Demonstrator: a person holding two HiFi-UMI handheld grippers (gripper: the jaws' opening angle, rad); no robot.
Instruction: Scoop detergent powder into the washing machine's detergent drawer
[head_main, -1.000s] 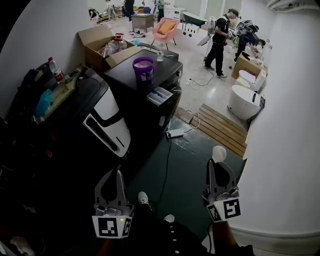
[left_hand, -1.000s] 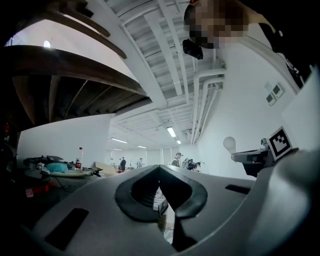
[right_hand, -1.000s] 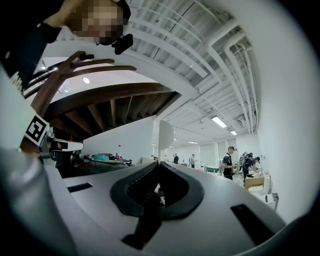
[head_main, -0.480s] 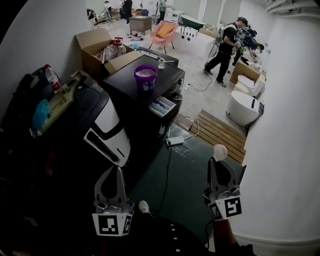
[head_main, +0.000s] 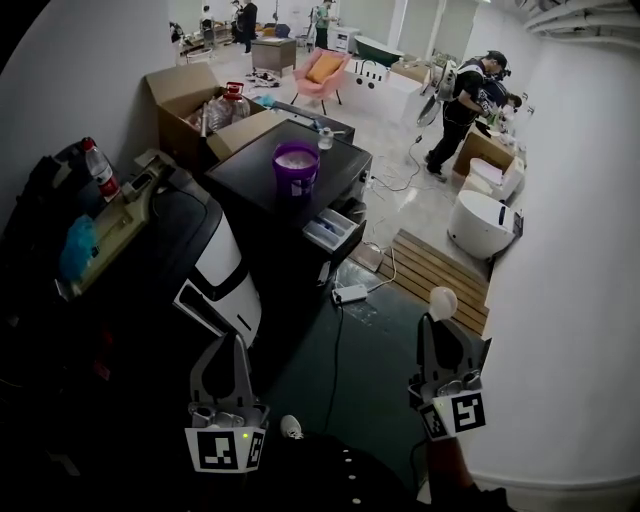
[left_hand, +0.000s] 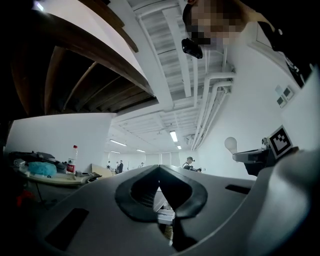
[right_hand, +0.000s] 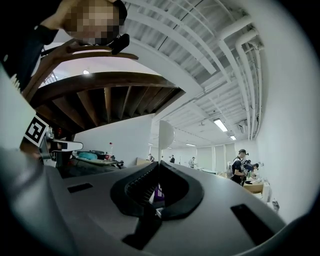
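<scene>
left gripper (head_main: 237, 342) clenched, empty | right gripper (head_main: 433, 325) clamped on spoon (head_main: 441, 302), bowl up | drawer (head_main: 331, 229) open at 12 o'clock, well away, tub (head_main: 296, 165) behind | risk: full spoon twists in jaws and spills

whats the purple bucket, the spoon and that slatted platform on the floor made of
The purple bucket looks like plastic: even colour with a slight sheen. The spoon held in the right gripper is probably white plastic, smooth and matte, though it is too small to be sure. The slatted platform looks like wood: pale brown planks with gaps between them.
</scene>
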